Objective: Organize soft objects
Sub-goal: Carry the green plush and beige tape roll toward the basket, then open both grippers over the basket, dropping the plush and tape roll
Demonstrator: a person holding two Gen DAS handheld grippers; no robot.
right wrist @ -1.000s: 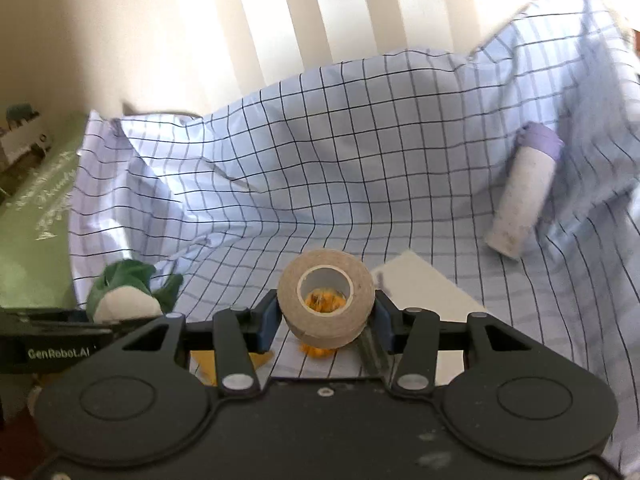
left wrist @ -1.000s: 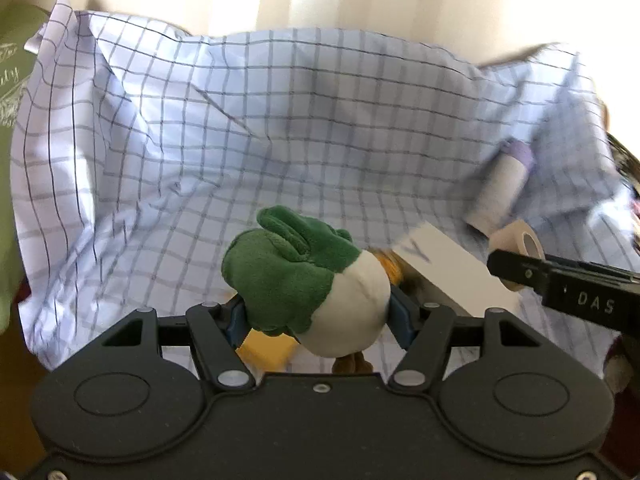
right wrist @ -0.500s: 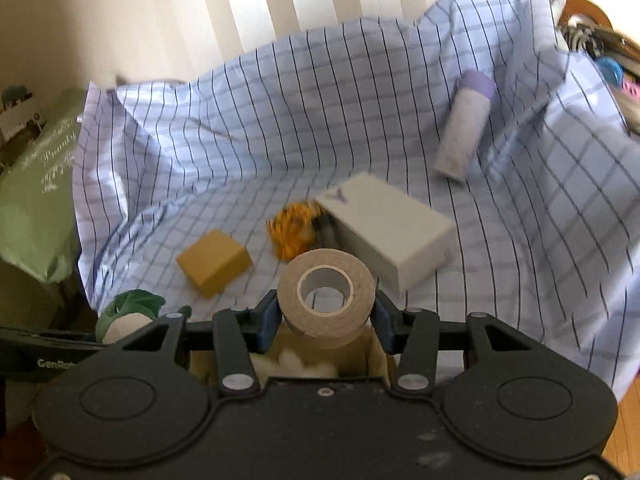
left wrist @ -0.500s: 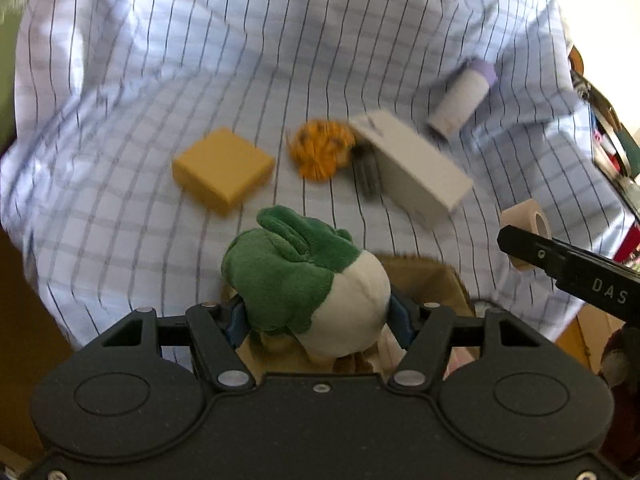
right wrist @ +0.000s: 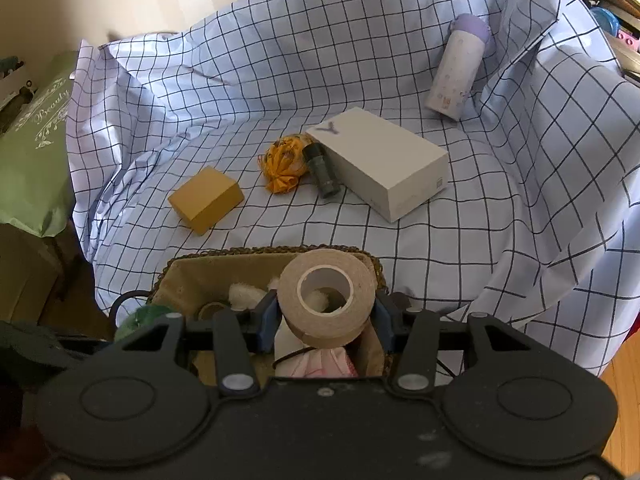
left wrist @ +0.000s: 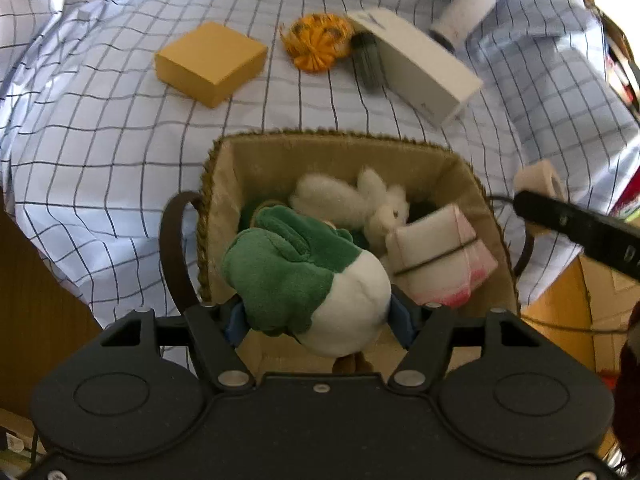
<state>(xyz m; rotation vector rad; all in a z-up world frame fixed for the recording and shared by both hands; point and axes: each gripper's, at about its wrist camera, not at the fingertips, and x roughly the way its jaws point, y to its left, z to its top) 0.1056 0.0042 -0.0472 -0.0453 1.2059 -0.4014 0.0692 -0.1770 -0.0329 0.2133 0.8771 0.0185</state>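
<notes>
Basket now below — left tool grips plush

- A green-and-white plush toy is sitting pinched between the left gripper fingers, its white belly turning right, hanging over the near end of the basket.
- The woven basket, tan-lined with dark loop handles, is lying directly below and ahead of both tools.
- A white fluffy plush is lying inside it, just ahead of the held toy.
- A folded white-and-pink cloth bundle, banded by a dark tie, is leaning in the basket's right side.
- An orange patterned fabric ball is resting on the checked cloth well ahead of the basket.
</notes>
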